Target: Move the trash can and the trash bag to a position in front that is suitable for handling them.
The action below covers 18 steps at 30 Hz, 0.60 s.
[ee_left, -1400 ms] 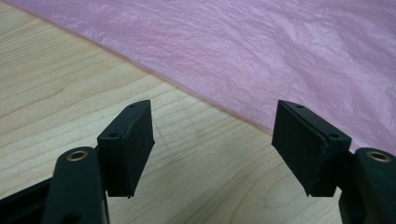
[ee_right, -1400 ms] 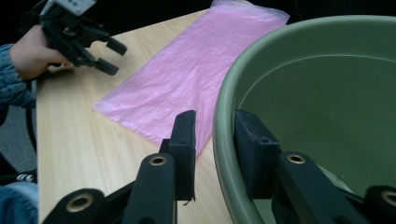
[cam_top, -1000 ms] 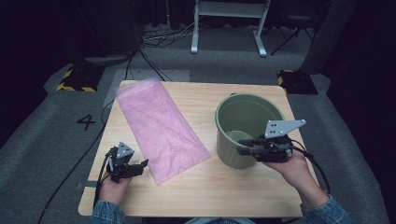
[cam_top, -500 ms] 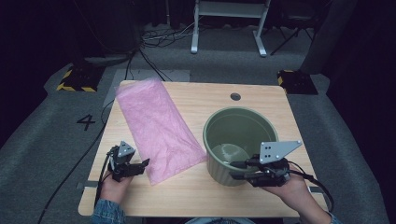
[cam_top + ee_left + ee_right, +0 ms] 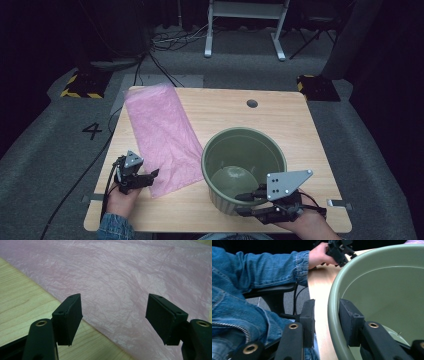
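A large olive-green bucket [image 5: 243, 134] stands upright on the wooden table [image 5: 280, 110], near its front edge. A pink plastic bag [image 5: 160, 135] lies flat to the bucket's left. My right gripper [image 5: 243, 203] straddles the near rim of the bucket [image 5: 387, 290]. One jaw is inside against the wall; the other stands outside with a strip of table showing between it and the rim [image 5: 327, 320]. My left gripper [image 5: 152, 175] rests at the bag's near corner, open, its jaws spread over the bag [image 5: 120, 272] with nothing gripped [image 5: 113, 317].
A round cable hole [image 5: 252, 103] sits at the table's far side. The person's denim sleeve [image 5: 269, 270] and the left hand's gripper [image 5: 338, 251] appear beyond the bucket in the right gripper view. Dark floor with cables surrounds the table.
The bucket and my right gripper have moved together toward the near edge and to the left, ending beside the pink bag. The left gripper has stayed put.
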### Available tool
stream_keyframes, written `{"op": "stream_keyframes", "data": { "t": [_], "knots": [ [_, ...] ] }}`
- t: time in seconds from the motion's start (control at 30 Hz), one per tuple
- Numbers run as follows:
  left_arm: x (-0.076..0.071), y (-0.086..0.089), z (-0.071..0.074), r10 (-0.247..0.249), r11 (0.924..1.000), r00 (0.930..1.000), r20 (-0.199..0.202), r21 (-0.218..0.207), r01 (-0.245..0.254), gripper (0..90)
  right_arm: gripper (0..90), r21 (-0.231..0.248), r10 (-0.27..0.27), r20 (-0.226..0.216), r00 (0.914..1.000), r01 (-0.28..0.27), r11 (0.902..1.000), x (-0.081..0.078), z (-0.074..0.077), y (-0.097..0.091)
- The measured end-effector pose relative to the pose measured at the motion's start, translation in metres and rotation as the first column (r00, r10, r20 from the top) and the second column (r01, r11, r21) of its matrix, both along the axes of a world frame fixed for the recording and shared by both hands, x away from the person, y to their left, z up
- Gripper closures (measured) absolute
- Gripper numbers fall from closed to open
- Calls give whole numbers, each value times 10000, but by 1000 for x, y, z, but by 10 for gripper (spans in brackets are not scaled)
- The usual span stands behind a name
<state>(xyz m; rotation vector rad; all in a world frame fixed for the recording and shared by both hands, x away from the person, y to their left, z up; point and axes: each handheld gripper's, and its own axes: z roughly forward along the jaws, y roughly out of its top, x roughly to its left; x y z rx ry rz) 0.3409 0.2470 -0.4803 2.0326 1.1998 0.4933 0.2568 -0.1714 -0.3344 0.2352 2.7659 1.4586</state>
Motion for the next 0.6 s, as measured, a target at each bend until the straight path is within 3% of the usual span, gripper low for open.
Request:
{"op": "stream_keyframes", "data": {
  "t": [0.2,0.3,0.4,0.53,0.6],
  "knots": [
    [1,0,0,47,10000,10000,-6,-11,-47,292,651,-20,288,-156,9995,-288,9996,-8,2,1],
    [1,0,0,54,10000,10000,-10,4,-54,292,599,111,281,-51,9996,-280,9995,-9,5,-1],
    [1,0,0,83,9999,10000,-19,-61,-83,292,549,529,-175,459,9988,150,9985,-6,16,-13],
    [2,0,0,91,10000,10000,-39,-38,-91,292,543,844,-777,447,9960,737,9937,4,24,-27],
    [2,1,0,105,9999,9999,-54,22,-105,292,536,1017,-1318,540,9898,1258,9868,11,29,-41]
  ]
}}
